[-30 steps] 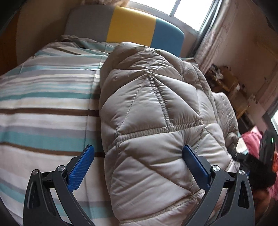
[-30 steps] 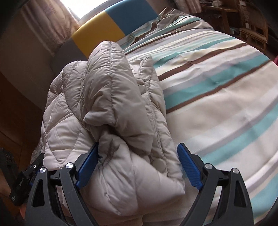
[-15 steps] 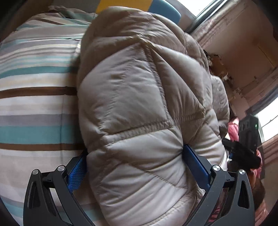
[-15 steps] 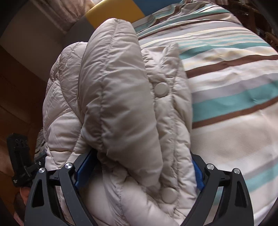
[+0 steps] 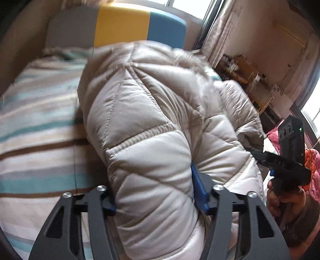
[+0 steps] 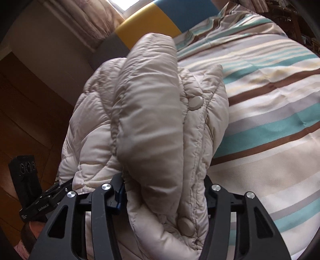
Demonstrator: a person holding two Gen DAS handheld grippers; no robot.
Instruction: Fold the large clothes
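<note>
The jacket (image 5: pixel 152 144), a puffy beige quilted one, is bunched up thick and is held over the striped bedspread (image 5: pixel 38 128), and it is gripped from both sides at once. In the left wrist view a fat quilted fold is pinched by the left gripper (image 5: pixel 158 196), its blue pads pressed deep into the padding on either side. In the right wrist view the jacket (image 6: pixel 152 120) is seen from its button side, with one round snap (image 6: pixel 195 102) up near the middle and another (image 6: pixel 186 227) low down by the fingers. That bundle of rolled fabric is clamped by the right gripper (image 6: pixel 164 198), the jaws drawn in tight around it. Whether the jacket's underside is touching the bedspread cannot be told. Beyond it, a headboard (image 6: pixel 160 19) in grey, yellow and blue blocks is seen at the far end of the bed, with curtains (image 6: pixel 88 18) beside it.
</note>
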